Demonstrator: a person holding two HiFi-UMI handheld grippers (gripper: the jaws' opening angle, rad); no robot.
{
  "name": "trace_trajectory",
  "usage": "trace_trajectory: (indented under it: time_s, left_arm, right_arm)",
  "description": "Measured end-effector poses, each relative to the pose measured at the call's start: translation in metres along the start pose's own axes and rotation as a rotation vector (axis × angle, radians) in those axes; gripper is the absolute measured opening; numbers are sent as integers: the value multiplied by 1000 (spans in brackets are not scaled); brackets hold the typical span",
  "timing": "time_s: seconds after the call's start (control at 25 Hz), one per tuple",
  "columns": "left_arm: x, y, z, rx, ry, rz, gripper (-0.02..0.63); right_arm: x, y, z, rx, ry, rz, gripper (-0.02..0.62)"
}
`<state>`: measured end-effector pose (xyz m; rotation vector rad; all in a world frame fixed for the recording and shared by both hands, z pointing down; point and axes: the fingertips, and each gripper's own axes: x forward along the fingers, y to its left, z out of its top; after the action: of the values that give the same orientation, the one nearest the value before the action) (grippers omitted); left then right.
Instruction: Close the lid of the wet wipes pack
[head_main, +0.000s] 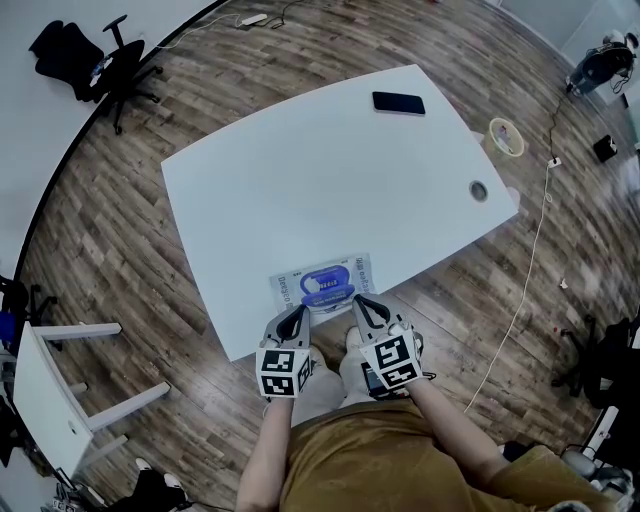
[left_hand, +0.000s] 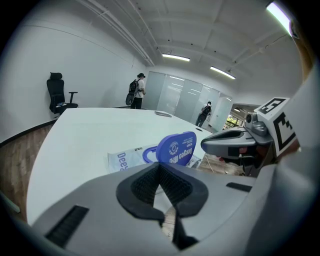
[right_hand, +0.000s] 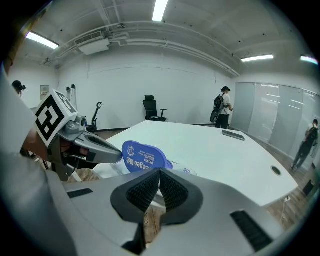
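My left gripper has its jaws pressed together with nothing between the ribbed black pads. My right gripper is clenched the same way, empty too. Both tips sit at the near edge of the white table, one on each side of the flat white wet wipes pack, close to it, but I can't tell if they touch it. The pack lies at that near edge, with its blue oval plastic lid standing up, open. A black phone lies at the far edge.
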<state>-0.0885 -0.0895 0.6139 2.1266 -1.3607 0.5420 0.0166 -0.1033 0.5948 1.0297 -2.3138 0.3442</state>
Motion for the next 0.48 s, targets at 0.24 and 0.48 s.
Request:
trace_trajectory:
  time_s: [0.24, 0.48]
  left_arm:
    - [4, 5, 1, -4, 5, -2, -6]
    - [10, 8, 3, -7, 12, -2, -6]
  right_arm:
    - [7, -1, 3, -2, 4, 4, 9]
    - [16, -2, 4, -5, 12, 13, 9]
